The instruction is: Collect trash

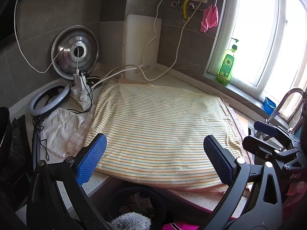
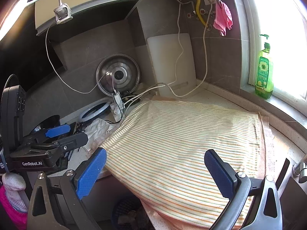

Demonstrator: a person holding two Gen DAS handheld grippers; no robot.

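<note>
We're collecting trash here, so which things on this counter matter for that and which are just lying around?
For the job:
- crumpled white paper on the counter, left of the cloth
- dark trash basket below the counter edge, already holding scraps
- left gripper and right gripper, both open, empty

Just lying about:
- striped cloth
- pot lid
- ring light
- green soap bottle
- pink rag

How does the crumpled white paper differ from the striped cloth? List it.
The crumpled white paper is plain, wrinkled and small; the striped cloth is far larger, smooth and lined with thin coloured stripes. The paper lies left of the cloth, near the ring light. Both rest on the countertop.
</note>
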